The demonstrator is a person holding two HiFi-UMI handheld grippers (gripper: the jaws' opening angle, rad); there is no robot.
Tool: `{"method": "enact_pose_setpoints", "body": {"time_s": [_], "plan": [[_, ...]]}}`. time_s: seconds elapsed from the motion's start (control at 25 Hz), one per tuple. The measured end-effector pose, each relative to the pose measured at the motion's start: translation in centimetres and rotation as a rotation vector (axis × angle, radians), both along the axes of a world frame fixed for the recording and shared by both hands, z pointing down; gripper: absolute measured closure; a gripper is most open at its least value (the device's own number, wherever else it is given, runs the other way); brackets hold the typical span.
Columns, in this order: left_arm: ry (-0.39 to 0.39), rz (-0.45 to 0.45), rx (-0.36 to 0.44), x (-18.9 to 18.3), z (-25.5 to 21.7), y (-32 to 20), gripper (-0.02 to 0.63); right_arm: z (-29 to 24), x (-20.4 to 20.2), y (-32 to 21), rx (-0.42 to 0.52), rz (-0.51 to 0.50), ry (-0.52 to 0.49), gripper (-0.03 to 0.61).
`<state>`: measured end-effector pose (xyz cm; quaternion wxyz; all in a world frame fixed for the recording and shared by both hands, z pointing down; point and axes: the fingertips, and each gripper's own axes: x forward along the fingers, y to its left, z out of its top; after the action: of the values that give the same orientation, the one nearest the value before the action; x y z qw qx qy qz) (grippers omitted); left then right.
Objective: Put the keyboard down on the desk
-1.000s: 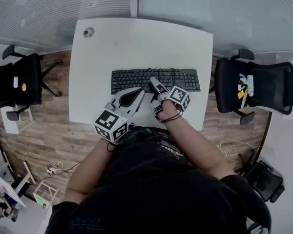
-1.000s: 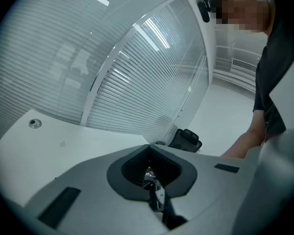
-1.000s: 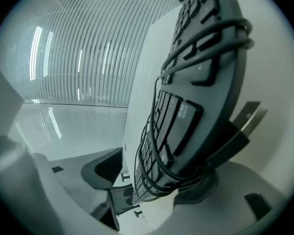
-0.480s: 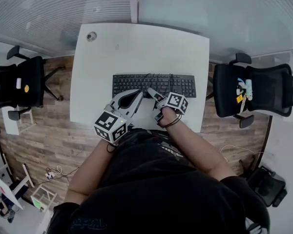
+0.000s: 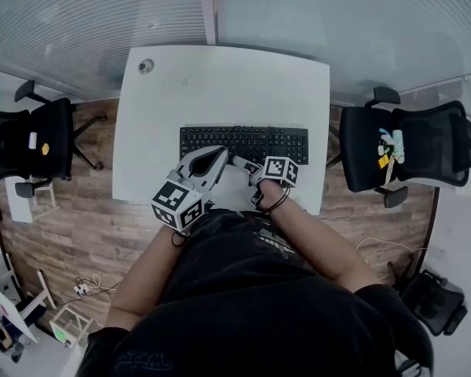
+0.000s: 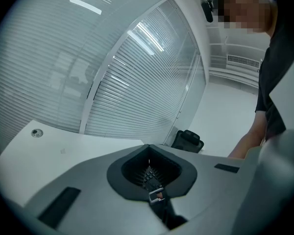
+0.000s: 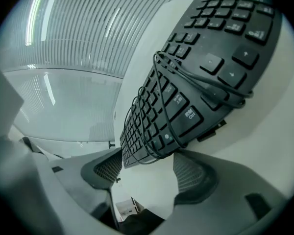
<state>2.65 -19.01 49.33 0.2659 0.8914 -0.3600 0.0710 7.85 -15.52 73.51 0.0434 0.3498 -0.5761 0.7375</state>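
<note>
One keyboard (image 5: 243,142) on desk (image 5: 220,85), right gripper (image 7: 149,170) parted, left gripper (image 6: 149,150) closed

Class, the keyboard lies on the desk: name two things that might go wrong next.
1. The cable is looped loosely round the keyboard, and a loop hangs by the open right gripper. Drawing back might snag it and drag the keyboard across the desk.
2. The left gripper, shut, sits close to the keyboard's near edge and may nudge it askew.

Office, desk (image 5: 220,85) w/ swivel chairs (image 5: 412,144), glass walls (image 5: 86,14)
</note>
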Motion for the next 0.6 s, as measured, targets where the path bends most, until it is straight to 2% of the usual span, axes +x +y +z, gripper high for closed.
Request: {"method": "enact_pose_setpoints", "body": {"time_s": [0.44,0.6], "plan": [[0.003,0.013,-0.001,1.0,0.0,-0.2,0.598,-0.1,0.8,1.2,0.006,-0.028,0.008,0.267],[-0.001,0.019,0.001,1.2,-0.1,-0.1,0.598,-1.0,0.5,1.4,0.018,-0.07,0.008,0.267]]}}
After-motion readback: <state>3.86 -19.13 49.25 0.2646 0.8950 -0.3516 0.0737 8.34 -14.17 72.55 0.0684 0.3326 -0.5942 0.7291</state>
